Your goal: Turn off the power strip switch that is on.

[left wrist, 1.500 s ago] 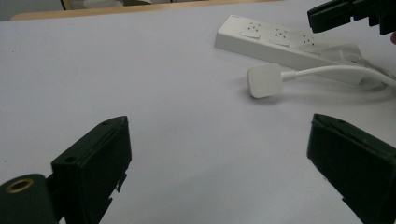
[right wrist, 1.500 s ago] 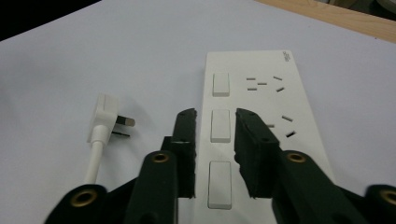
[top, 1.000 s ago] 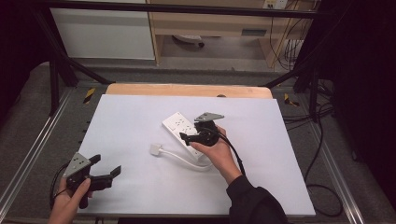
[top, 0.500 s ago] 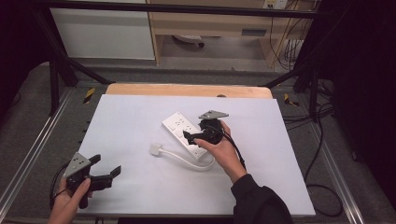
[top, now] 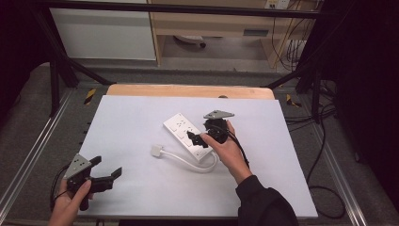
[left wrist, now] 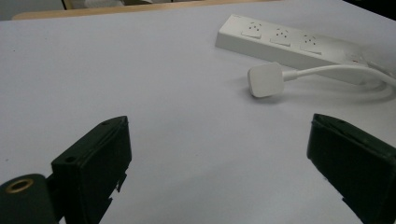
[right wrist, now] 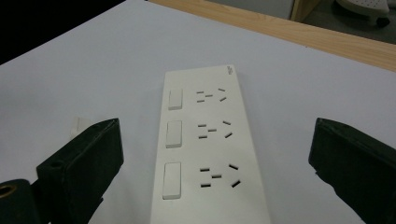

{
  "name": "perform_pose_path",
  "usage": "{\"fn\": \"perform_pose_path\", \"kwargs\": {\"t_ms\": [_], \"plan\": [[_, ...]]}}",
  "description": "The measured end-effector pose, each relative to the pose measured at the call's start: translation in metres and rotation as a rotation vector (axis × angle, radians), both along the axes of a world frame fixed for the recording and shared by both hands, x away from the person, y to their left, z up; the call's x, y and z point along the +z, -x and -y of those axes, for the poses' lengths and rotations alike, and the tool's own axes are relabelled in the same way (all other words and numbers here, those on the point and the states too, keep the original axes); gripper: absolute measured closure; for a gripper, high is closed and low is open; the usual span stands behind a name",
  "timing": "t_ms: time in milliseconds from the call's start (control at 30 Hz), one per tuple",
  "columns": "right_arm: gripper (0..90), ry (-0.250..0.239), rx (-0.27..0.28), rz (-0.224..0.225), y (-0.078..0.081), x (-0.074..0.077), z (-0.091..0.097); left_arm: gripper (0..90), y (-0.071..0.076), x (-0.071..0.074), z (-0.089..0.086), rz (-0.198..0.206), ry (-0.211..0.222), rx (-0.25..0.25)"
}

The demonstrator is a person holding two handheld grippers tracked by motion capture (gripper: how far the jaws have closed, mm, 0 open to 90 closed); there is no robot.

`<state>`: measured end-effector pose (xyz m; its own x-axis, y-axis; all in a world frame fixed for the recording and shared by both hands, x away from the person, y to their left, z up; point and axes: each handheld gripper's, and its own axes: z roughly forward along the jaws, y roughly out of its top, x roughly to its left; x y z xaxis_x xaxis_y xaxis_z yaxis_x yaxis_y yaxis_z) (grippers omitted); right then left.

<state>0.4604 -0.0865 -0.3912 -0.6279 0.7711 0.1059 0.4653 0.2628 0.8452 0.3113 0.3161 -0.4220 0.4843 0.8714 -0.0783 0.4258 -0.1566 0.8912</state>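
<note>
a: high view, midday notes. white power strip [top: 188,134] lies slantwise near the middle of the white table [top: 131,117]. its cord [top: 190,162] loops along the near side and ends in a white plug [top: 156,150] lying flat, just left of the strip.

b: right gripper [top: 200,140]?

a: held in the person's right hand [top: 228,150], over the near end of the strip. jaws spread. whether they touch the strip, cannot tell from above.

b: right gripper view agrees. both black jaws stand wide, one on each side of the strip [right wrist: 205,154]. three sockets and three rocker switches [right wrist: 173,134] face up between them. nothing clamped.

a: left gripper [top: 106,175]?

b: near the table's front left corner, in the left hand [top: 70,202], well apart from the strip. grey three-cornered plate [top: 77,165] on top.

a: left gripper view shows its jaws wide apart too, bare white surface between them. plug [left wrist: 265,80] and strip [left wrist: 299,44] sit farther off, up and to the right.

b: wooden edge [top: 188,91] runs along the table's far side.
</note>
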Motion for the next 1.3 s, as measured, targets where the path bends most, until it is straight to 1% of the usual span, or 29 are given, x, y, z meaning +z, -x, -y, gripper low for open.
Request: {"fn": "perform_pose_path", "kwargs": {"t_ms": [133, 367, 600, 767, 1133, 1300], "plan": [[3.6, -0.006, -0.004, -0.001, 0.0, 0.003, 0.004, 6.5, 0.0, 0.0, 0.0, -0.002, -0.001, -0.001], [3.7, -0.02, -0.011, 0.01, 0.0, 0.009, 0.01, 6.5, 0.0, 0.0, 0.0, -0.001, -0.002, 0.0], [3.4, -0.037, -0.018, 0.033, 0.0, 0.013, 0.015, 6.5, 0.0, 0.0, 0.0, 0.0, -0.002, 0.0], [3.5, -0.047, -0.031, 0.039, 0.0, 0.015, 0.018, 6.5, 0.0, 0.0, -0.001, 0.0, -0.002, 0.002], [3.7, -0.061, -0.053, 0.065, 0.001, 0.021, 0.03, 6.5, 0.001, 0.0, -0.001, -0.001, -0.003, 0.004], [3.9, -0.073, -0.055, 0.086, 0.004, 0.025, 0.036, 6.4, 0.001, 0.0, -0.001, 0.0, -0.002, 0.005]]}}
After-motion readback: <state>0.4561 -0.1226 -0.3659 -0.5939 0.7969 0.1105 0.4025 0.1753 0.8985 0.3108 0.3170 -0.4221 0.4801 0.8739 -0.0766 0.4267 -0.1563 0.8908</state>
